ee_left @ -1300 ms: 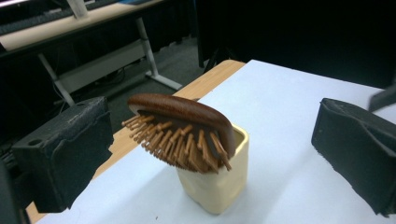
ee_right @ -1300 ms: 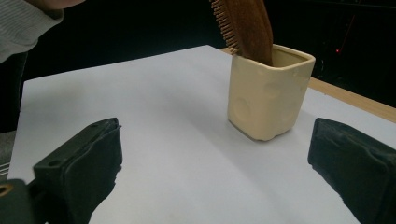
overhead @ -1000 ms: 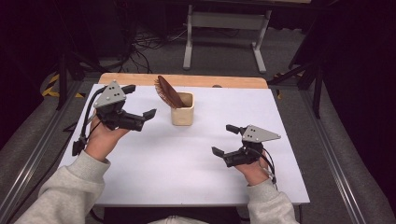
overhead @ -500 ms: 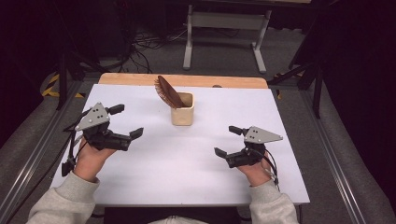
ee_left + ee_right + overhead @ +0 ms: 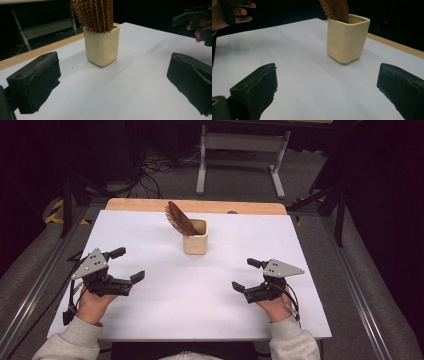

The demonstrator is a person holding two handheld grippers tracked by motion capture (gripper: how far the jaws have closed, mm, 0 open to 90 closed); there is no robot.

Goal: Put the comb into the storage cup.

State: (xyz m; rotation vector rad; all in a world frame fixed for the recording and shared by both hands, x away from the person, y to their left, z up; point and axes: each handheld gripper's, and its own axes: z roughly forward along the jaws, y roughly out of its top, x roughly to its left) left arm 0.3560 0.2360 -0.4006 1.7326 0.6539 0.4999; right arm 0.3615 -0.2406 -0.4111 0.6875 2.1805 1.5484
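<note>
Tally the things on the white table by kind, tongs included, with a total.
Hairbrush: 1, brown, leaning in the cup
Cup: 1, cream
Tongs: 2, left tongs and right tongs, both open and empty
Total: 4

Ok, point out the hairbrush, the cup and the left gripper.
hairbrush (image 5: 179, 218), high view, on its brown back.
cup (image 5: 195, 244), high view, on its cream front wall.
left gripper (image 5: 128, 265), high view, midway between its open jaw tips.
</note>
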